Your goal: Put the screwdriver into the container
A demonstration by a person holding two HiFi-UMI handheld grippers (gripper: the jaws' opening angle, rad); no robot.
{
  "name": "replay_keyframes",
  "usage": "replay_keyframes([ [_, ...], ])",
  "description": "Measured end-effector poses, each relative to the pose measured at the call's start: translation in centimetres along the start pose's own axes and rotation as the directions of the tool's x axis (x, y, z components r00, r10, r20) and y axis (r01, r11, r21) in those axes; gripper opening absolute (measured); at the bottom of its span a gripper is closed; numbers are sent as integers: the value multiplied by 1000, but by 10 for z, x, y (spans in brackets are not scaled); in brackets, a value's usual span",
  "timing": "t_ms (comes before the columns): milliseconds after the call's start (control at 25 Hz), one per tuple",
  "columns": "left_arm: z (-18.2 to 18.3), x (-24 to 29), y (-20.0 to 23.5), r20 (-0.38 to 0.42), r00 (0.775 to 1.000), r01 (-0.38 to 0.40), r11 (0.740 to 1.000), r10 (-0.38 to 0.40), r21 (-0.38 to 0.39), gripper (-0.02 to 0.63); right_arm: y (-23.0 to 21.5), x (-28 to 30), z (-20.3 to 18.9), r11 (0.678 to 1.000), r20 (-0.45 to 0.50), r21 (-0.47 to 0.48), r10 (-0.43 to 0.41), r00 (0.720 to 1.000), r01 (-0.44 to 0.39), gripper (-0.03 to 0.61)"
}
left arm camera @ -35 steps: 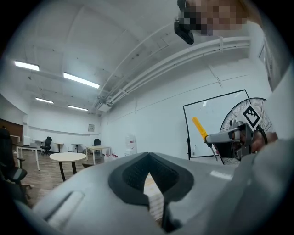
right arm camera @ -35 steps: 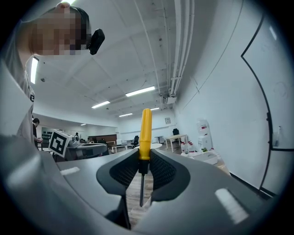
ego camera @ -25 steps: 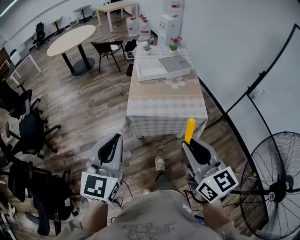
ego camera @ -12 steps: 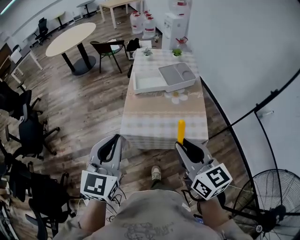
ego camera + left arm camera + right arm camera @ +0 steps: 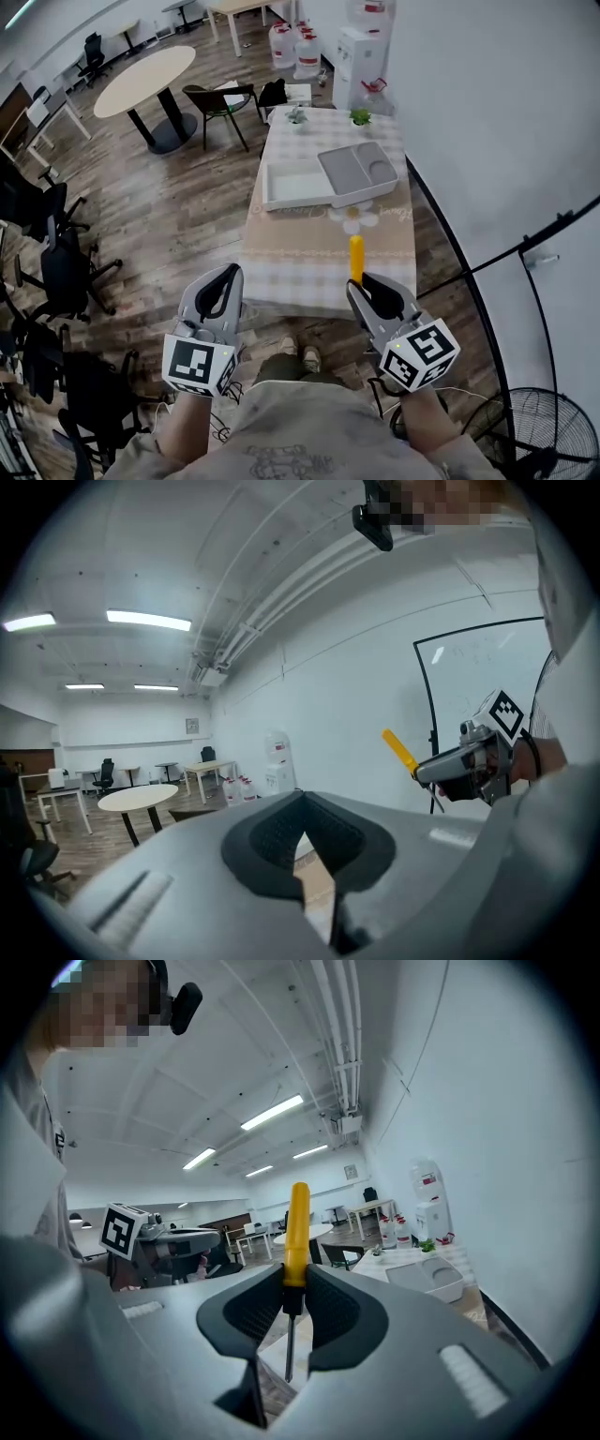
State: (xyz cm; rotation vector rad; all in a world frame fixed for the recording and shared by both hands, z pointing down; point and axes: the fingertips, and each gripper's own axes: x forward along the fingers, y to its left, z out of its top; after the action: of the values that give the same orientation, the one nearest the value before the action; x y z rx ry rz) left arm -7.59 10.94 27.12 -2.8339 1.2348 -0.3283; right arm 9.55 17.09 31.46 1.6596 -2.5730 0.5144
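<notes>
head view: right gripper (image 5: pixel 364 283) is clamped on the screwdriver (image 5: pixel 356 259), yellow handle pointing forward and up over the near edge of the table (image 5: pixel 309 274). right gripper view confirms it: the jaws pinch the lower end of the handle and the shaft hangs down between the pads. left gripper (image 5: pixel 225 277) is carried level beside it; in the left gripper view its jaws are together with nothing between them.

step, as judged: carrying the tool to the white container (image 5: pixel 289 186), far half of the table, with a grey tray (image 5: pixel 361 172) lying over its right end. next: reach on forward over the open white part, then release.

versus the earlier frames: the table now sits closer under the grippers and the standing fan has slid almost out of view; grip unchanged.
</notes>
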Motion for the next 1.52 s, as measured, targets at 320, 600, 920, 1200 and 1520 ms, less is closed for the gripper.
replay_keyframes([
  [320,-11,61,19,-26,999,40,999,-40,-3,0,-44,47,1,1000,-44,-11,-27,999,27,101],
  [600,-15,115,56,-33,997,68,998,-68,-8,0,-75,109,13,999,-97,-44,-31,995,27,101],
  [920,-47,191,111,-99,988,116,991,-123,-68,0,-133,206,8,998,-224,1,-67,972,69,101],
  [1200,-81,247,154,-163,974,143,985,-157,-92,0,-170,285,-15,996,-393,-68,-83,916,61,101],
  [1520,-118,298,178,-226,955,172,980,-190,-97,0,-199,342,-56,995,-543,-96,-84,836,37,101],
])
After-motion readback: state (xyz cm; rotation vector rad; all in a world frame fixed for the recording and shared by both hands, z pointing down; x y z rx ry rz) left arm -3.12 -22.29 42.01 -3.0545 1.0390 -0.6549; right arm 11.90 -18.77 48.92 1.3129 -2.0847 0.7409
